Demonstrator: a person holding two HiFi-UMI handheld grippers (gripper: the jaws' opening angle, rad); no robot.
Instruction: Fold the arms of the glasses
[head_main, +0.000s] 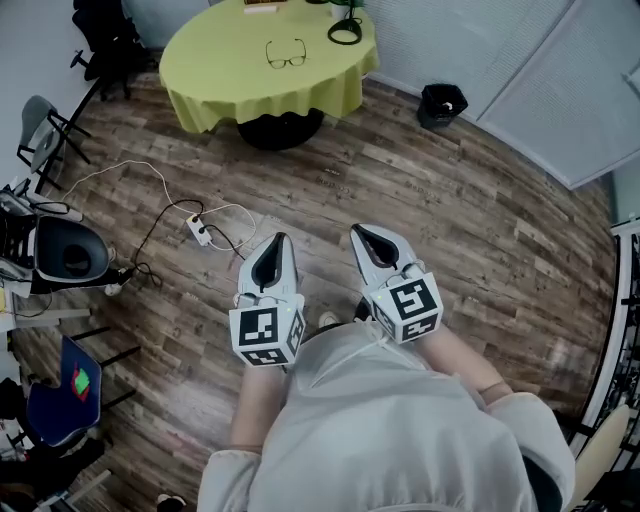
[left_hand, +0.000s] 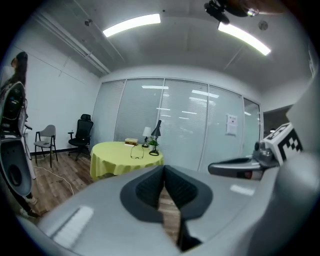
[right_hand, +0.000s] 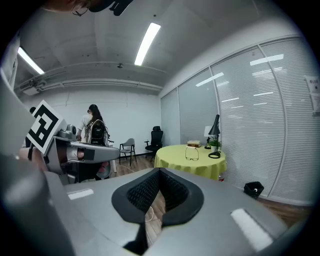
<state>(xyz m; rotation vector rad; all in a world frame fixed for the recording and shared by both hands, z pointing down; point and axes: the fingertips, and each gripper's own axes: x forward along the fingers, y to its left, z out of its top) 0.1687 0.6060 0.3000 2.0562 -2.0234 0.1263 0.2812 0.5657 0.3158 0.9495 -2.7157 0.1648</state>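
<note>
The glasses (head_main: 286, 54) lie with arms open on the round table with a yellow-green cloth (head_main: 220, 70), far ahead of me across the wooden floor. They also show small in the left gripper view as glasses (left_hand: 136, 151) and in the right gripper view as glasses (right_hand: 191, 153). My left gripper (head_main: 279, 238) and right gripper (head_main: 357, 232) are held side by side close to my body, well short of the table. Both are shut with nothing between the pads, the left gripper (left_hand: 163, 167) and the right gripper (right_hand: 159, 171) each with tips meeting.
A black desk lamp (head_main: 344, 30) and a stack of books (head_main: 262, 6) stand at the table's far side. A black bin (head_main: 441, 103) sits right of the table by the glass wall. A power strip with cables (head_main: 200, 230) lies on the floor ahead left. Chairs (head_main: 60, 250) crowd the left; a person with a backpack (right_hand: 95, 132) stands there.
</note>
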